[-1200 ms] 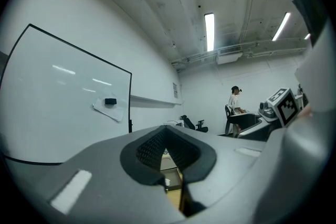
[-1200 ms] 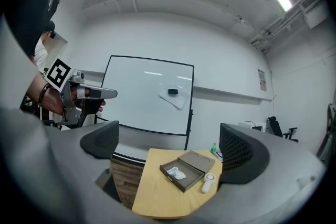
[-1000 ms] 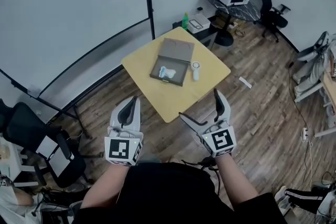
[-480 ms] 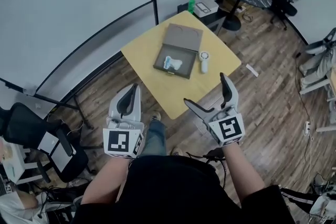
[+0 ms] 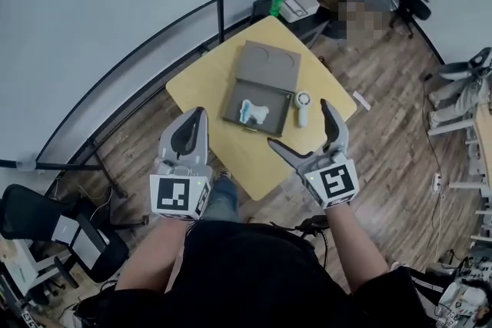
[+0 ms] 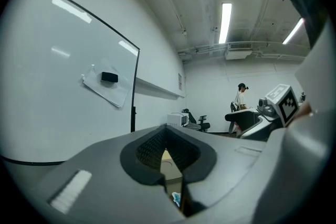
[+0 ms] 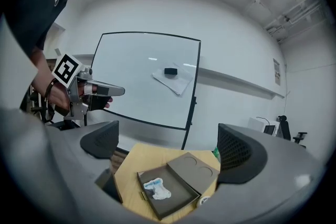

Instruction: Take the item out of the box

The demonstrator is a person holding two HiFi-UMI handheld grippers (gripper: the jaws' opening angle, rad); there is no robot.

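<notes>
Inspection at approach stage. Found box (image 5: pixel 273 117) open on table (image 5: pixel 231 151), lid (image 5: pixel 267 65) laid flat behind, likely for access; white-and-blue item (image 5: pixel 254 112) lying inside, untouched. Noted right gripper (image 5: pixel 297 121) spread wide, empty, presumably readied for pick. Noted left gripper (image 5: pixel 196 119) closed on nothing, probably idle. White gadget (image 5: pixel 303 110) just beside box. Saw no legible brand or label; only square markers on gripper cubes.

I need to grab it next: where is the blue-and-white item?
In the head view, the blue-and-white item lies inside the open box on the yellow table, left of the white device.
</notes>
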